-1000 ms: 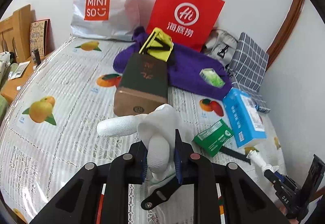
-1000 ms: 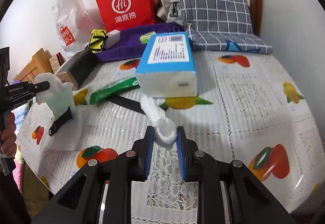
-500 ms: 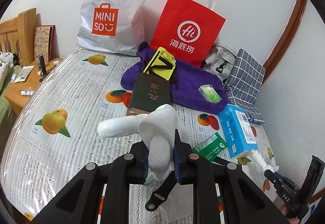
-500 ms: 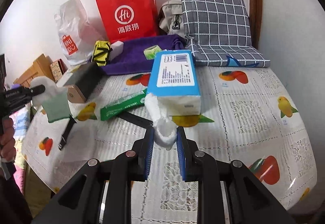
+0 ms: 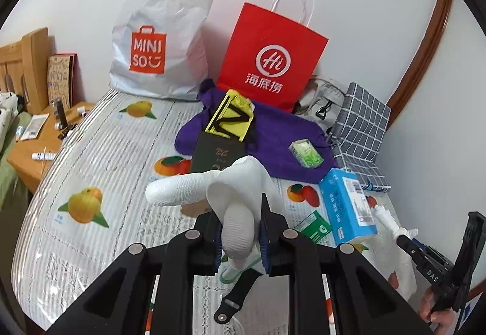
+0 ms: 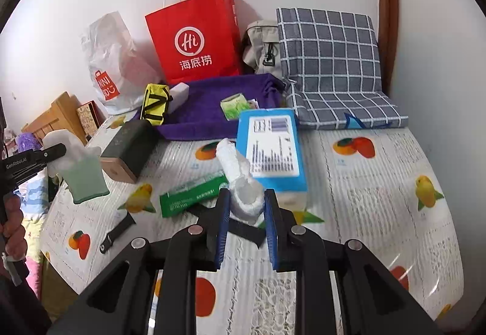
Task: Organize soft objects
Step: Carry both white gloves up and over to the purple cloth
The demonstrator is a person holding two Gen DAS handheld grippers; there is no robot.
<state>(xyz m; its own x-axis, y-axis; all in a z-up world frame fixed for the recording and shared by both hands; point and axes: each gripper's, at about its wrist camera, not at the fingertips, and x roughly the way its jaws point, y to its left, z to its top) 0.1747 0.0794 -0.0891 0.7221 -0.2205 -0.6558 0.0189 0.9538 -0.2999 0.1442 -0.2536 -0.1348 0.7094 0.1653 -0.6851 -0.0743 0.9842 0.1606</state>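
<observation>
My left gripper (image 5: 240,231) is shut on a white sock with a pale green cuff (image 5: 237,201), held above the fruit-print bed cover (image 5: 91,171). A black strap (image 5: 235,295) hangs below it. My right gripper (image 6: 245,213) is shut on a second, rolled white sock (image 6: 238,174), lifted in front of the blue tissue box (image 6: 270,146). The right wrist view shows the left gripper (image 6: 45,152) at the far left with its green-cuffed sock (image 6: 82,174). The left wrist view shows the right gripper (image 5: 407,239) at the lower right with its white sock (image 5: 385,215).
On the bed lie a dark gift box (image 5: 217,152), a green packet (image 6: 194,195), a purple cloth (image 5: 282,131) with a yellow-black item (image 5: 231,116), and a checked cushion (image 6: 331,61). A red paper bag (image 5: 270,61) and a white shopping bag (image 5: 158,40) lean on the wall. A wooden bedside table (image 5: 36,146) stands left.
Both grippers have risen above the bed with their socks still held. The bed and its objects now look farther away in both views.
</observation>
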